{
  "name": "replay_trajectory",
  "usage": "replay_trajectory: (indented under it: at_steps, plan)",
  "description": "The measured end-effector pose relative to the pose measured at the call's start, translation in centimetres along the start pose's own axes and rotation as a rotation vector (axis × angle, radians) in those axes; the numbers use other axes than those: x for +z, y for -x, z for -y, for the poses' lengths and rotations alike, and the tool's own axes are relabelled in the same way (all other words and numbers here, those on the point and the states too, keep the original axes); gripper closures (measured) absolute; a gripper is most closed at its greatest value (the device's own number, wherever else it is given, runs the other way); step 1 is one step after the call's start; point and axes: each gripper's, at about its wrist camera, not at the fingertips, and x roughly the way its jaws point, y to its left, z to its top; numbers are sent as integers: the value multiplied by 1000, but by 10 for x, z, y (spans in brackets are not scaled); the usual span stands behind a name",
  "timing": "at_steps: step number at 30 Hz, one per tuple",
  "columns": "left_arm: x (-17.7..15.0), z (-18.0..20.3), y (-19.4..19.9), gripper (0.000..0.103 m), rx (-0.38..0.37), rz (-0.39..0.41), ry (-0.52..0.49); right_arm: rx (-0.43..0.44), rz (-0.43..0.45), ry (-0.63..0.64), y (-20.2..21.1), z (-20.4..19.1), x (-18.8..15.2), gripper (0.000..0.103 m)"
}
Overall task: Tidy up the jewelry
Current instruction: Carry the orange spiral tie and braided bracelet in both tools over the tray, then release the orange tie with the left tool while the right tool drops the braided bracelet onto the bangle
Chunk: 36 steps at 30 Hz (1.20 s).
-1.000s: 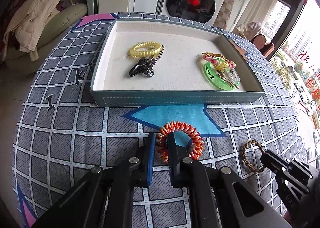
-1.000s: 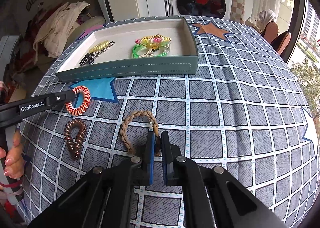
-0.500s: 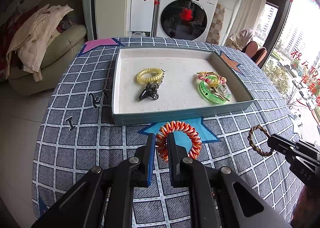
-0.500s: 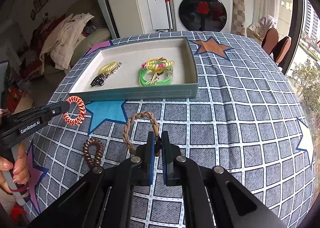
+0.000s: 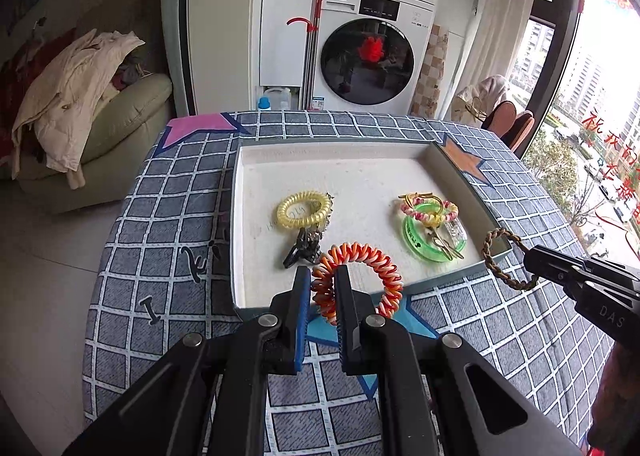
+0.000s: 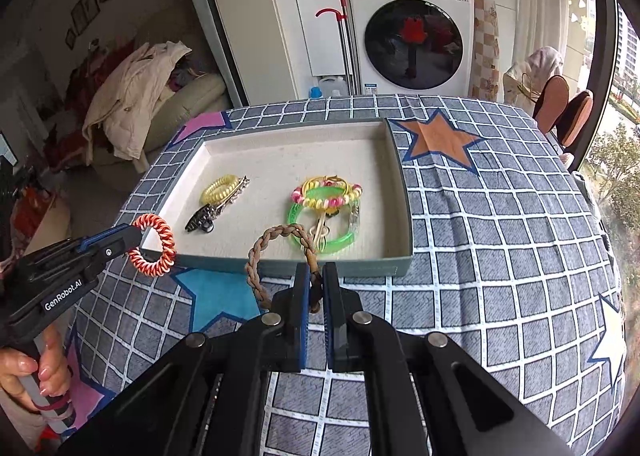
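Both fingers are pinching thin: left gripper point(image 5: 322, 288) gripping the orange coil point(image 5: 357, 280), right gripper point(image 6: 316, 286) the braided bracelet point(image 6: 280, 262). Either's probably snagging the tray point(image 6: 404, 215) rim and slipping out.

coil tie point(image 5: 356, 283): glossy plastic | braided band point(image 6: 280, 264): matt cord | tablecloth point(image 6: 500, 256): cloth

Black left tool point(image 5: 322, 283) with blue-edged fingers, silver screws, white "GenRobot.AI" lettering, matching right tool point(image 6: 316, 283)
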Motion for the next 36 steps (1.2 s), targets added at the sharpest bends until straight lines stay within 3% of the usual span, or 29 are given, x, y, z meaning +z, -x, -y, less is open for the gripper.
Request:
replay_trajectory:
  at_steps: [16, 36]
  plan:
    - [50, -2, -64, 72, 84, -18, 6, -18, -23, -45, -64, 8, 66, 96]
    - [41, 6, -103, 72, 148, -43, -55, -66, -81, -87, -117, 19, 63, 96]
